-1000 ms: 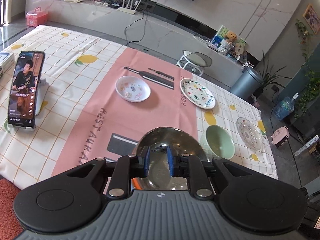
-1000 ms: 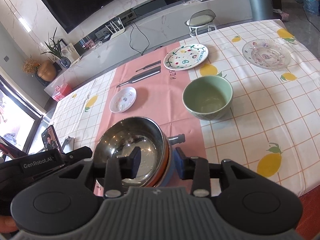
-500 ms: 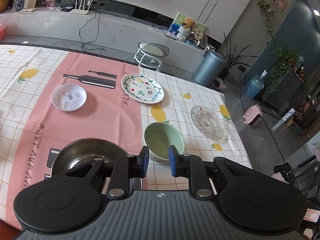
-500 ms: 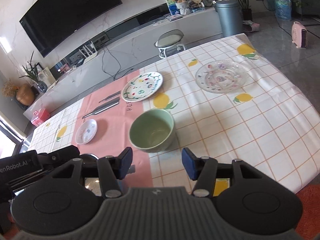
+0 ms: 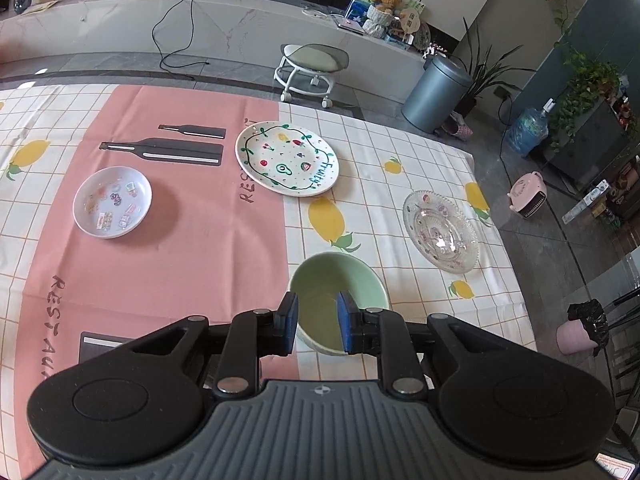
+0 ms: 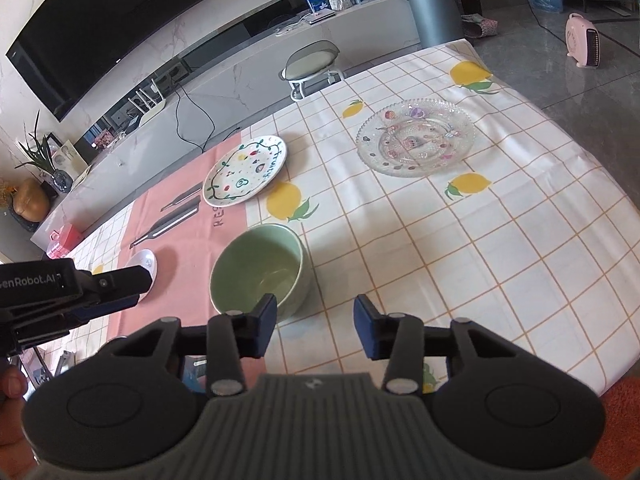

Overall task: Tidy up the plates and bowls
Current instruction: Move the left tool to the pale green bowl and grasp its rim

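My left claw hangs over the near rim of the green bowl, its blue pads a narrow gap apart with nothing pinched between them; I see the bowl's inside through the gap, and the pads touch nothing that I can make out. My right claw stands wider, its jaws having just been closing, and it is empty too: only the checked cloth shows between its pads. Its left pad sits just beside the bowl's near right edge, though I cannot tell whether it touches.

The bowl stands upright and empty on the cloth, just at the seam where the pink panel meets the lemon-print checks. From the bowl, the fruit plate lies farther away and slightly left, straddling the same seam. The glass plate lies to the bowl's right and a little farther off, well apart from it, near the table's right edge. The small sticker plate lies well to the bowl's left on the pink panel; in the right view only a sliver of it shows behind my left claw's arm, which reaches in from the left towards the bowl.

Beyond the table from the bowl stand a wheeled stool and a grey bin. A fingertip of the hand that holds my left claw shows at the right view's left edge.
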Available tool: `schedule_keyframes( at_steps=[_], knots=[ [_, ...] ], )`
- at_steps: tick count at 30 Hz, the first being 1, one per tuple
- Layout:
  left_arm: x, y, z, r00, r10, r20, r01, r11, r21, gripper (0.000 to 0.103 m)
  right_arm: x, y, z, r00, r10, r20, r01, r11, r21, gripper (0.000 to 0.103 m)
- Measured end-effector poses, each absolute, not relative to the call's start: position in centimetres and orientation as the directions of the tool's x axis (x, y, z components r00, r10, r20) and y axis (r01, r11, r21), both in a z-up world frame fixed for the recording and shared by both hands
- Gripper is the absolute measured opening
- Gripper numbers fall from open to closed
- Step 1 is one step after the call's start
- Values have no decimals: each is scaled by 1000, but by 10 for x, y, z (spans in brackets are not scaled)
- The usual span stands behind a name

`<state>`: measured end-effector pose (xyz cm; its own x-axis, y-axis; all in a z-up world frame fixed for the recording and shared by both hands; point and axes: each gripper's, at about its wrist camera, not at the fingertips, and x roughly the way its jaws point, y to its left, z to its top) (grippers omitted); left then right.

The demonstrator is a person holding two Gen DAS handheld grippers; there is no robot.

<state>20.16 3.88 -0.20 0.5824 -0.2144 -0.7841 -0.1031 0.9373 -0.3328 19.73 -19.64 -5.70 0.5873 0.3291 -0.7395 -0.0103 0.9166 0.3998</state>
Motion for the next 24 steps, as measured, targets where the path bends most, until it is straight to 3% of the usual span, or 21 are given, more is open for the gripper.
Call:
schedule_keyframes(
  at_steps=[7, 24],
  knots=[
    [232, 32, -23, 513, -204, -833, -107, 948, -299, 23, 225, -183, -67, 554, 346, -757, -19, 914, 405, 36],
    [275, 21, -67, 371, -141, -918, -149, 967, -209, 24, 265, -166, -110, 447, 366, -816, 33, 905, 424, 30]
  ],
)
